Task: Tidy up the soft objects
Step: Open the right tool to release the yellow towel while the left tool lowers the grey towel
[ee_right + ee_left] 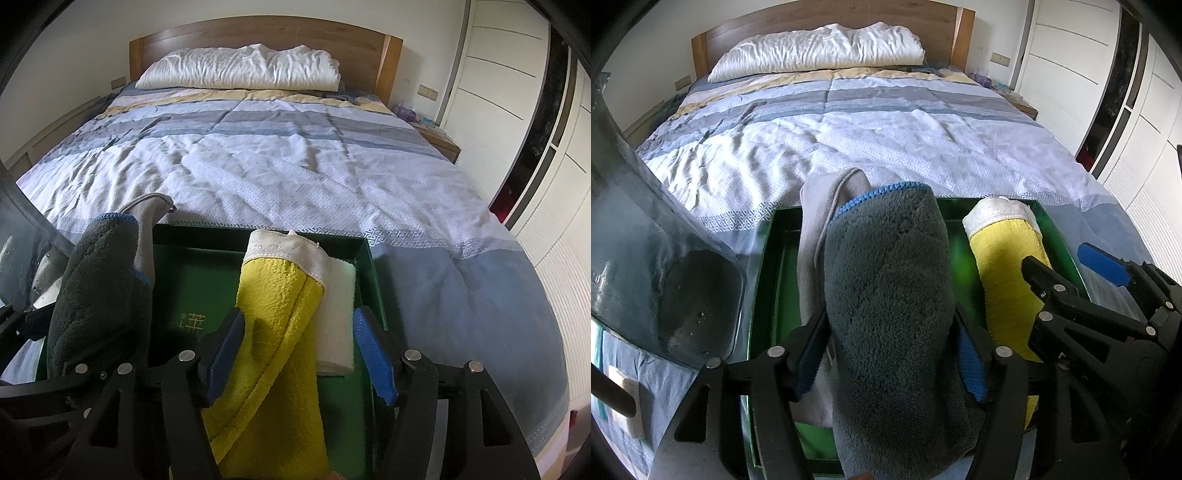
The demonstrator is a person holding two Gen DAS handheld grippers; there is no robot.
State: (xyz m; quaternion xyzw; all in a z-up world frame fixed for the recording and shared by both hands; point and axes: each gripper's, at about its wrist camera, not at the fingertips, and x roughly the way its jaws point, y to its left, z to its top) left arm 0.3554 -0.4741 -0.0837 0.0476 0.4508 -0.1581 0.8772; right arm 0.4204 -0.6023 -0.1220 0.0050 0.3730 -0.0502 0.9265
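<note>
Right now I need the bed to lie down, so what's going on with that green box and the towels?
A person is sorting rolled towels into a green box at the foot of the bed. The left tongs straddle a grey towel, the right tongs a yellow towel. Both towels already lie in the box, and both tongs look loosened rather than gripping.

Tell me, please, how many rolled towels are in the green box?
2 that I can see: the grey towel on the box's left side and the yellow towel on its right; others may be hidden beneath.
</note>
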